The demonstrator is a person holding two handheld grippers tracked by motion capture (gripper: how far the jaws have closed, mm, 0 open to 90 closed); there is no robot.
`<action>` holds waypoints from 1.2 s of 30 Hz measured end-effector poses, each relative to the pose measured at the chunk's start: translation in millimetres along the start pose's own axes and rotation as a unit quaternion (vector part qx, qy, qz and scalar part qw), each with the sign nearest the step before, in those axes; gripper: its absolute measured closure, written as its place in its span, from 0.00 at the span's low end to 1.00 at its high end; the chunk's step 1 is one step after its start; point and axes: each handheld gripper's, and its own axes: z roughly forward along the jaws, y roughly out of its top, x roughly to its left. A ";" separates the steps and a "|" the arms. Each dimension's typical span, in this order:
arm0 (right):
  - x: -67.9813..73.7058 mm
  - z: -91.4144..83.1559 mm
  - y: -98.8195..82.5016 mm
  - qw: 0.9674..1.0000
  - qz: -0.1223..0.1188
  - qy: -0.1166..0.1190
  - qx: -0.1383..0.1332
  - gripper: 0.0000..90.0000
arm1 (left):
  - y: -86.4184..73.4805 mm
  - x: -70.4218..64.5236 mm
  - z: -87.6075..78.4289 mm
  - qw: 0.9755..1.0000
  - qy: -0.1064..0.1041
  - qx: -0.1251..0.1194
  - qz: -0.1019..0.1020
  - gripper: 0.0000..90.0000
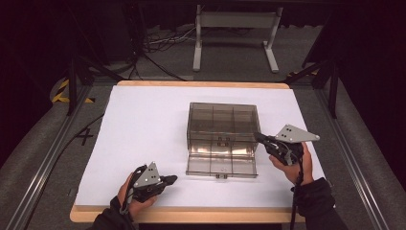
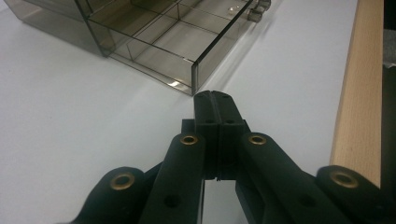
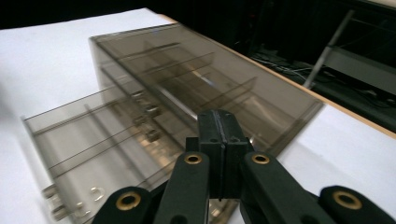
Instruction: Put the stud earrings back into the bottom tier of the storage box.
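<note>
I find the drawer box (image 1: 223,125) mid-table on the white sheet (image 1: 143,139), its bottom drawer (image 1: 221,164) pulled out toward me and apparently empty (the smoked plastic makes the far cells hard to read). My left gripper (image 1: 168,180) rests low near the table's front edge, well apart from the drawer's left corner, jaws pressed together on nothing. My right gripper (image 1: 260,137) hovers at the box's right side, jaws likewise shut and empty. I judge the work sits at the drawer step. The next move calls for one closed tip set squarely against the drawer front, the other steadying the box.
</note>
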 end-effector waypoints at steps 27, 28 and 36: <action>-15.4 16.0 -10.7 0.999 0.008 -0.032 0.024 1.00 | 14.7 -12.5 21.4 0.999 -0.015 0.019 0.024 1.00; -15.4 16.0 -10.7 0.999 0.008 -0.032 0.024 1.00 | 14.7 -12.5 21.4 0.999 -0.015 0.019 0.024 1.00; -17.5 18.9 -11.6 0.999 0.006 -0.040 0.027 1.00 | 21.0 -15.3 29.4 0.999 -0.017 0.026 0.037 1.00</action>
